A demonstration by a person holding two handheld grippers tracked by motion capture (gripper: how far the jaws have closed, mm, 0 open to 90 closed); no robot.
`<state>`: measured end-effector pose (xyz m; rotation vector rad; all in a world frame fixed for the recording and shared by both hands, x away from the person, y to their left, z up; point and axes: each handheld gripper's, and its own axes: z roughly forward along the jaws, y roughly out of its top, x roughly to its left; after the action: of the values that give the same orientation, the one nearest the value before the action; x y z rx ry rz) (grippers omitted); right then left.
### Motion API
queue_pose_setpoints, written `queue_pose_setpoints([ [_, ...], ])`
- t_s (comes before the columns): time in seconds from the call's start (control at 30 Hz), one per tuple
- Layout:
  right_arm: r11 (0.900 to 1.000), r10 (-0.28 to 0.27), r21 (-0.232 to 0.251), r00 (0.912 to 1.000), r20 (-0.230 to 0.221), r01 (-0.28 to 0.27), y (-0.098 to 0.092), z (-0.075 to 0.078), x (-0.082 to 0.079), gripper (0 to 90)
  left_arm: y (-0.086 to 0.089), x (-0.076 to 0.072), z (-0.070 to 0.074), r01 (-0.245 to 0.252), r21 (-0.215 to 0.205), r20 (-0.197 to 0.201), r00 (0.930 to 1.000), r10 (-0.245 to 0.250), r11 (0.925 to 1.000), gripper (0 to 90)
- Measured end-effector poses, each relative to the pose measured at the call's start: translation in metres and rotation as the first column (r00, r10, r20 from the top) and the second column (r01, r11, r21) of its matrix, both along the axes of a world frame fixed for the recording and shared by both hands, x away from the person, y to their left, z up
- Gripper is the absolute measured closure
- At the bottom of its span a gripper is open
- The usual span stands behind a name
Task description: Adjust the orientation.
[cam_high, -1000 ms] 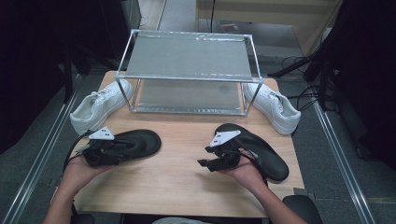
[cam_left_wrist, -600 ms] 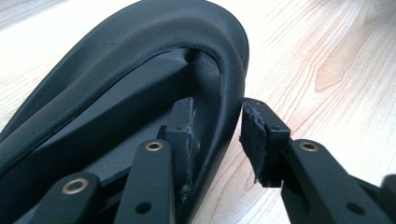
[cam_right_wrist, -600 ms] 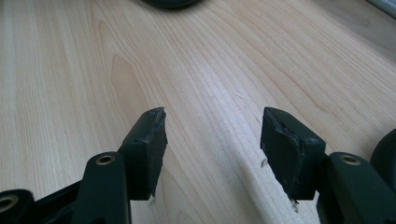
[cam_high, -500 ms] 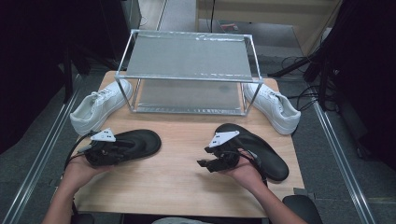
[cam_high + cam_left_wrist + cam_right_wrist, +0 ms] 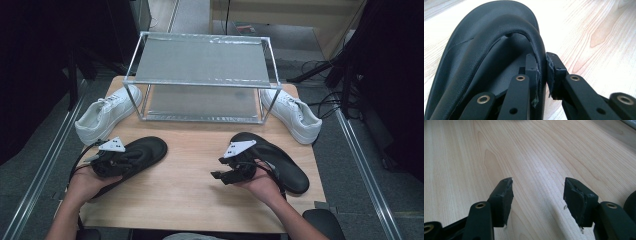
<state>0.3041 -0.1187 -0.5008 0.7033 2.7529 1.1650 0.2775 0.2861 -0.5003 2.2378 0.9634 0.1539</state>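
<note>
Left hand-held gripper just clamped down – jaws were closing a moment ago, now pinching the collar wall of the left black shoe, one pad inside, one outside. Shoe lying on the worktop front left, probably ready to lift. Right hand-held gripper hanging wide, nothing between the pads, parked by the other black shoe. Pale wood surface, metal two-tier rack at the back, a white sneaker on each side – dark room, cables on the floor.
</note>
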Motion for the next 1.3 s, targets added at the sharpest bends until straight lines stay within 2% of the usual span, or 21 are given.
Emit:
queue_pose_setpoints([
  [0.13, 1.000, -0.003, -0.003, 1.0000, -0.002, 0.003, 0.000, 0.000, -0.001, 42.1, -0.002, -0.001, 0.005, -0.015, 0.003, 0.013, 0.9998, 0.015, 0.9999, 80.8],
  [0.27, 1.000, -0.008, 0.000, 1.0000, 0.003, 0.008, -0.001, 0.000, 0.000, 42.1, -0.007, -0.004, 0.015, -0.008, 0.006, 0.040, 0.9992, 0.007, 1.0000, 80.7],
  [0.53, 1.000, -0.012, 0.000, 0.9999, 0.005, 0.012, -0.003, 0.000, -0.001, 42.1, -0.028, -0.004, 0.029, 0.003, 0.025, 0.041, 0.9992, -0.004, 0.9997, 80.8],
  [0.57, 1.000, -0.013, -0.001, 0.9999, 0.006, 0.013, -0.003, 0.000, -0.001, 42.1, -0.032, -0.003, 0.032, 0.009, 0.028, 0.043, 0.9990, -0.010, 0.9996, 80.7],
  [0.7, 0.999, -0.034, 0.005, 0.9993, 0.019, 0.034, -0.007, 0.000, 0.001, 42.1, -0.051, 0.001, 0.042, 0.027, -0.002, 0.041, 0.9988, -0.027, 0.9996, 80.8],
  [0.87, 0.998, -0.056, 0.029, 0.9979, 0.031, 0.055, -0.012, 0.003, 0.003, 42.2, -0.070, 0.012, 0.047, 0.035, 0.008, 0.022, 0.9991, -0.035, 0.9993, 80.9],
  [0.97, 0.996, -0.074, 0.047, 0.9968, 0.031, 0.072, -0.016, 0.005, 0.004, 42.2, -0.089, 0.023, 0.051, 0.021, -0.005, 0.000, 0.9998, -0.021, 0.9998, 81.1],
  [1.03, 0.996, -0.074, 0.053, 0.9967, 0.034, 0.072, -0.017, 0.005, 0.004, 42.2, -0.095, 0.025, 0.052, 0.019, -0.003, -0.001, 0.9998, -0.019, 0.9998, 81.0],
  [1.07, 0.996, -0.073, 0.055, 0.9967, 0.034, 0.072, -0.018, 0.006, 0.004, 42.3, -0.106, 0.027, 0.053, 0.027, 0.010, 0.009, 0.9996, -0.028, 0.9996, 81.1],
  [1.13, 0.996, -0.074, 0.061, 0.9967, 0.032, 0.072, -0.018, 0.006, 0.003, 42.3, -0.112, 0.029, 0.054, 0.027, 0.013, 0.010, 0.9996, -0.027, 0.9996, 81.2],
  [1.17, 0.996, -0.072, 0.061, 0.9968, 0.035, 0.070, -0.018, 0.006, 0.003, 42.3, -0.124, 0.031, 0.054, 0.030, 0.026, 0.014, 0.9995, -0.030, 0.9992, 81.3],
  [1.2, 0.996, -0.072, 0.062, 0.9967, 0.037, 0.070, -0.019, 0.007, 0.003, 42.3, -0.124, 0.031, 0.054, 0.030, 0.026, 0.014, 0.9995, -0.030, 0.9992, 81.4],
  [1.27, 0.995, -0.073, 0.063, 0.9965, 0.040, 0.071, -0.019, 0.007, 0.004, 42.3, -0.143, 0.033, 0.050, 0.035, 0.026, 0.001, 0.9994, -0.035, 0.9990, 81.4],
  [1.3, 0.995, -0.075, 0.066, 0.9963, 0.041, 0.073, -0.020, 0.007, 0.004, 42.3, -0.147, 0.033, 0.048, 0.041, 0.019, -0.004, 0.9992, -0.041, 0.9990, 81.4],
])
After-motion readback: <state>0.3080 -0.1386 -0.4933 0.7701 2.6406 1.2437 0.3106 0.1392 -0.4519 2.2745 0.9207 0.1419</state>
